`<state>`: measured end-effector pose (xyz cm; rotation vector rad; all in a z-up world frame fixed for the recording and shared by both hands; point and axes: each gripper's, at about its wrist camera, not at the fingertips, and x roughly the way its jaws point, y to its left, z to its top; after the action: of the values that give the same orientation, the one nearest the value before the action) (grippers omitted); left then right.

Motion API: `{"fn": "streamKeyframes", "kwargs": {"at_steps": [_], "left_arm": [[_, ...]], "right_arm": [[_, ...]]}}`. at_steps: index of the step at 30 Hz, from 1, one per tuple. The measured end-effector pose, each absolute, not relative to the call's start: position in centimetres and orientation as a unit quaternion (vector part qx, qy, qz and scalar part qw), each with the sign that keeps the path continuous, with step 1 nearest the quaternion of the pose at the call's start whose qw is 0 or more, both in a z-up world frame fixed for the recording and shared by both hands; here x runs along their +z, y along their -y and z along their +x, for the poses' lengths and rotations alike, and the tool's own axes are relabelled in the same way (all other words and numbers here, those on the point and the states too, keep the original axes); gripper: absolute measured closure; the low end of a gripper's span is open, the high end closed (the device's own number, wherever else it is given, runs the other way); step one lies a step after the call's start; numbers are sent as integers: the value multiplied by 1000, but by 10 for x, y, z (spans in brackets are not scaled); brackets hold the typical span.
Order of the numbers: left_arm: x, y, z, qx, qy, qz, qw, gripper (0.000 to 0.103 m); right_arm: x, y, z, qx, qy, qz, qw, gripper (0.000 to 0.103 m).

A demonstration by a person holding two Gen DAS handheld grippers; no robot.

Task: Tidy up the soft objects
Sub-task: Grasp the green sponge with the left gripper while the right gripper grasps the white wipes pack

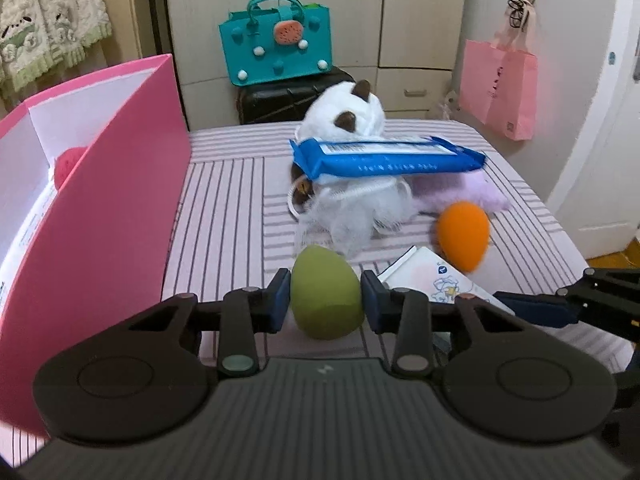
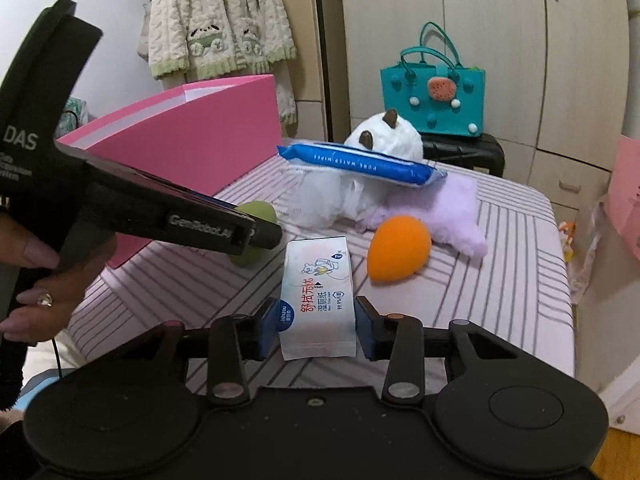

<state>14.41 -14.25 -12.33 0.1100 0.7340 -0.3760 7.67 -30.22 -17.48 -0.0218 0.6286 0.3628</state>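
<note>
On the striped bed [image 1: 224, 208] my left gripper [image 1: 326, 304] is shut on a green egg-shaped sponge [image 1: 324, 292], a blue pad against each of its sides. The same sponge [image 2: 260, 210] shows in the right wrist view behind the left gripper's fingers [image 2: 256, 236]. My right gripper [image 2: 318, 328] is shut on a white wipes pack [image 2: 318, 292] that lies on the sheet, pads against both long sides. Beyond lie an orange egg sponge [image 2: 400, 248], a purple fluffy piece [image 2: 440, 208], and a white plush [image 2: 392, 140] with a blue wipes pack [image 2: 360, 164] resting on it.
An open pink box [image 1: 100, 200] stands at the left on the bed, with something red [image 1: 66, 164] inside. A teal bag [image 1: 276, 44] sits on a black case [image 1: 280, 100] past the bed's far edge. A pink paper bag [image 1: 500, 88] hangs at the right.
</note>
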Motion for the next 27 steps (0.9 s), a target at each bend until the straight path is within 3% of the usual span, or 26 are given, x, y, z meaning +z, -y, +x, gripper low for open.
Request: {"fn": "streamKeyframes", "kwargs": {"at_steps": [13, 18, 20, 21, 27], "left_arm": [[-125, 145, 131, -196, -368, 65, 907, 66], [-126, 144, 135, -202, -380, 58, 901, 65], [-126, 142, 138, -203, -397, 45, 894, 65], [-127, 143, 139, -201, -399, 47, 893, 64], [-132, 147, 132, -187, -388, 67, 900, 67]], "right_arm": [[-176, 296, 77, 176, -317, -38, 931, 56], [-178, 291, 87, 182, -308, -49, 933, 50], [-181, 288, 91, 181, -309, -50, 932, 50], [-182, 288, 92, 179, -308, -50, 933, 57], [-182, 294, 90, 171, -310, -19, 935, 58]]}}
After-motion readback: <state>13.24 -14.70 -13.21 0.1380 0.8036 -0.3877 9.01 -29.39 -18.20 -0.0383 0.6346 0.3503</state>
